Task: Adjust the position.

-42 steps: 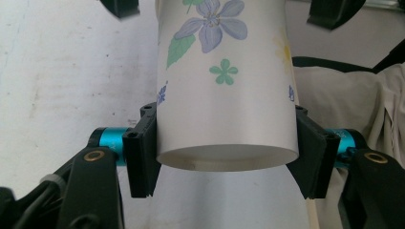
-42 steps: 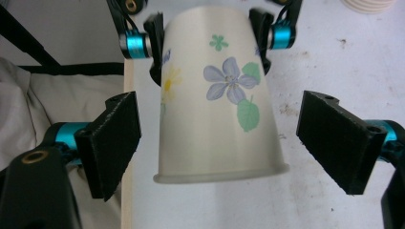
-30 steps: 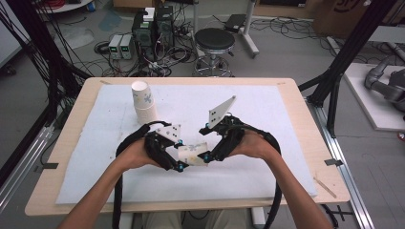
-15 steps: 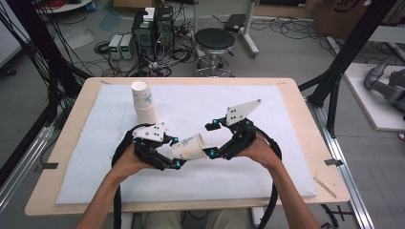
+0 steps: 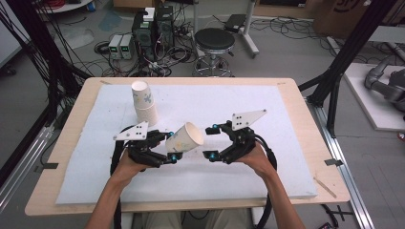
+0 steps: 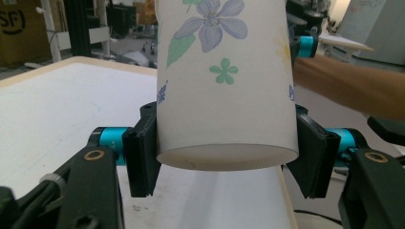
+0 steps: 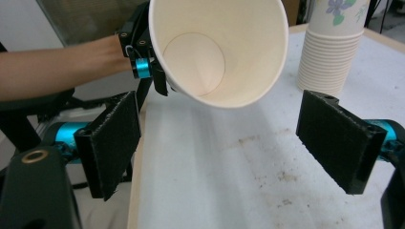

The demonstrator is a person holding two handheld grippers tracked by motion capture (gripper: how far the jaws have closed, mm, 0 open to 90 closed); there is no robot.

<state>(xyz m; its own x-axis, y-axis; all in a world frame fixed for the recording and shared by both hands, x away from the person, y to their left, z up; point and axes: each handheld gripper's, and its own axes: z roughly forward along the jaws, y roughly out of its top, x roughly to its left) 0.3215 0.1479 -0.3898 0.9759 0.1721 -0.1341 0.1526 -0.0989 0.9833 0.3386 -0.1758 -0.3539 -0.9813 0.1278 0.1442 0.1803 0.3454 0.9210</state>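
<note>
Near the front edge of the white pad (image 5: 267, 176), left of centre, our left gripper (image 5: 168, 147) has its jaws clamped on the base end of a flowered paper cup (image 5: 185, 138). The left gripper view shows both pads pressed flat against the cup wall (image 6: 224, 95) right by the bottom rim, no visible crushing. The cup is off the pad, tipped on its side, mouth pointing toward our right gripper (image 5: 212, 141).

Right gripper is wide open, holding nothing. In its own view the cup mouth (image 7: 217, 50) sits above and between the two pads (image 7: 341, 138), not touching either.

We read this as separating or handing over one cup, with the stack of cups (image 5: 144, 102) standing upside down toward the back left corner, well apart from both grippers.

To do it well:
- keep the left squeeze light, since paper wall buckles easily
- bring the right jaws up level with the cup's mid-wall rather than the rim, which flexes most
- close square across the wall, then release left only once the right grip looks seated
- stay clear of the stack when swinging the cup
</note>
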